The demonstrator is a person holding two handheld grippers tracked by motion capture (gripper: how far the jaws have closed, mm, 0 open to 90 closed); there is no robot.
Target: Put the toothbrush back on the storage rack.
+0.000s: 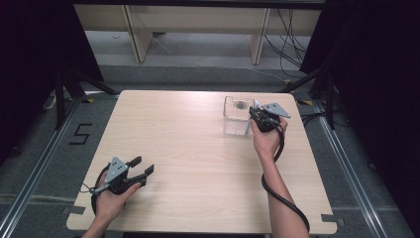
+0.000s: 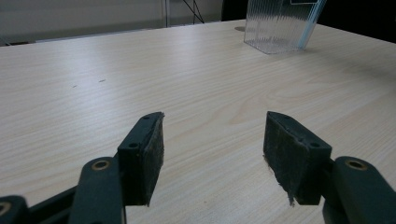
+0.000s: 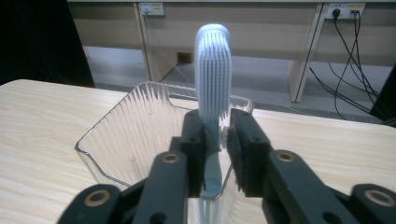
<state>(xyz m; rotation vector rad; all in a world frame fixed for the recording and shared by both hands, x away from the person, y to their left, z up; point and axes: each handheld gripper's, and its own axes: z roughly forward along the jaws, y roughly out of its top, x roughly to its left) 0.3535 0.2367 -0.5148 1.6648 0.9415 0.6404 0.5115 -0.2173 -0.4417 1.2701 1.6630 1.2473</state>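
Observation:
A clear ribbed cup stands at the far right of the wooden table. A light blue toothbrush stands upright in it, bristle head on top, leaning on the cup's near rim. My right gripper is at that rim with the brush handle between its jaws; a small gap shows on the right pad's side, so the jaws are open. At the near left, my left gripper rests low over the table, open and empty. Its view shows the cup far off with the toothbrush at its side.
Bare tabletop lies between the two grippers. Beyond the far edge are a grey floor, pale furniture legs and loose cables. Black curtains hang on both sides, and stand legs sit near the table's left corner.

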